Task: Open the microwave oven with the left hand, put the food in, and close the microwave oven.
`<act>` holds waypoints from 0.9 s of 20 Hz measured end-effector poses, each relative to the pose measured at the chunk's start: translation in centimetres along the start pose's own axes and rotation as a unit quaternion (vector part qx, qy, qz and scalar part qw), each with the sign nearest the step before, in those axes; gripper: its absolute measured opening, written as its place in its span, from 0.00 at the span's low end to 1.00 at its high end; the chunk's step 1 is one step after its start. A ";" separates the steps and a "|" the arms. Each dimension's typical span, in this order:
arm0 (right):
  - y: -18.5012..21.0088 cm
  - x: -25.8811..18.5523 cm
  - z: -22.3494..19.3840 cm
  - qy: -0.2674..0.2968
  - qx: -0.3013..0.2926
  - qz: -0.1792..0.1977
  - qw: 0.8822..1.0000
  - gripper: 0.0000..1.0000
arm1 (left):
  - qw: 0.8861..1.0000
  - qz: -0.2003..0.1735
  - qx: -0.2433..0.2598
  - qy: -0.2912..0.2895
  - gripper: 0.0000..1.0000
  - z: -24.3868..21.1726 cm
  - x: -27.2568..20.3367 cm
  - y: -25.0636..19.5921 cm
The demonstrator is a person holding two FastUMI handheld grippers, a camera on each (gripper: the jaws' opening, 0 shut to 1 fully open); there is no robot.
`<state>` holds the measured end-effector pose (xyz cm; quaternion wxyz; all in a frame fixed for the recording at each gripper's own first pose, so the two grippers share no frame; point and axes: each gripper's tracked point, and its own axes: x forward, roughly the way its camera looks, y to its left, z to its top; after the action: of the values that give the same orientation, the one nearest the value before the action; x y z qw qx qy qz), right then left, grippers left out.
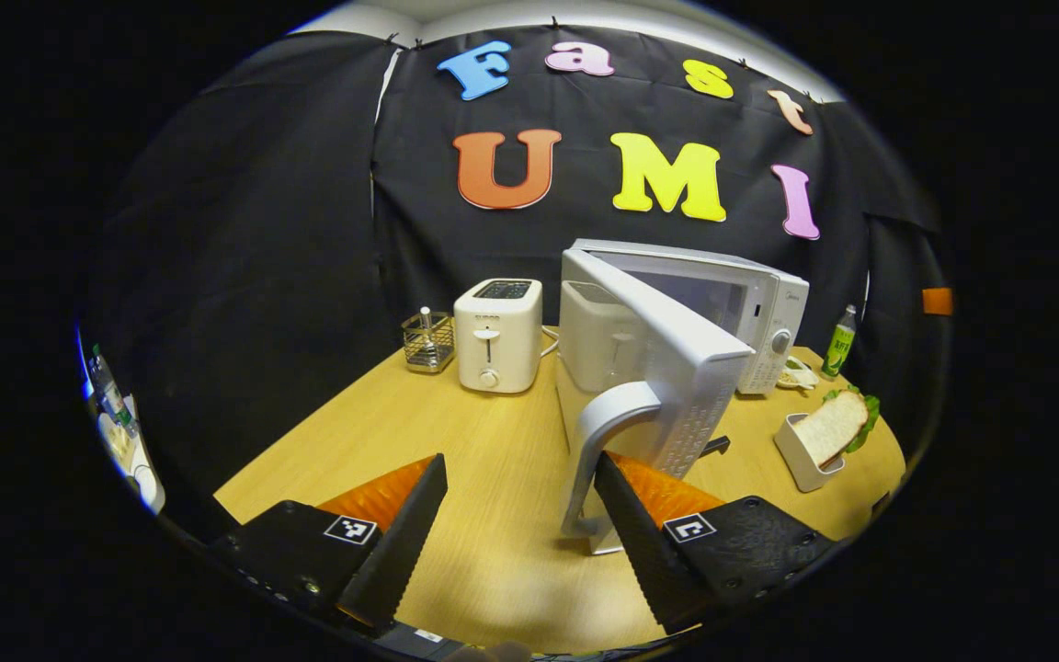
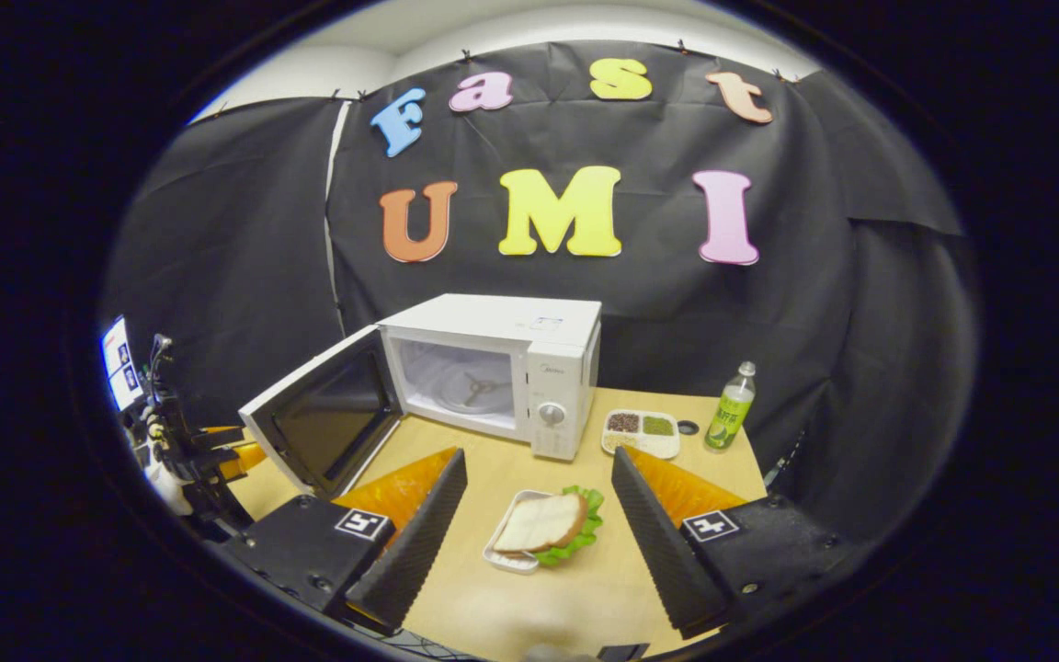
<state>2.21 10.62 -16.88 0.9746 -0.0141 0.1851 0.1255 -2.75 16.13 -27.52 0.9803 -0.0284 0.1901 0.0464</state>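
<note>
Risk: microwave door (image 1: 667,368) is swung wide; my left gripper (image 1: 520,524) sits right at its handle (image 1: 598,450) and could knock it back shut. Left jaws wide open, holding nothing. Right gripper (image 2: 539,529) hovers above the sandwich (image 2: 543,526) in its tray on the surface (image 2: 575,598), jaws wide, empty. Microwave (image 2: 502,368) cavity looks clear; a shallow grip could tip the tray.

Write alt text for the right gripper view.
The right gripper hangs open over a sandwich in a white tray on a wooden table. Behind stands a white microwave, its door swung open.
</note>
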 end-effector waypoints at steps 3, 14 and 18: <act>-0.7 1.4 -0.9 0.009 0.002 0.003 1.000 0.96 | 0.999 0.038 -0.007 0.015 0.97 -1.0 -1.3 3.3; -4.8 10.3 -11.9 0.162 0.083 0.040 0.982 0.93 | 0.998 0.049 0.006 -0.042 0.97 3.7 -6.8 1.7; -4.1 12.6 -14.5 0.210 0.146 0.080 0.963 0.83 | 0.998 0.051 0.010 -0.048 0.97 5.8 -7.8 -1.0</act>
<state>9.43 8.62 -35.01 0.8921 0.1174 0.4024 0.1688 -7.72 14.96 -19.16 0.9849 -0.0069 0.1444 0.0954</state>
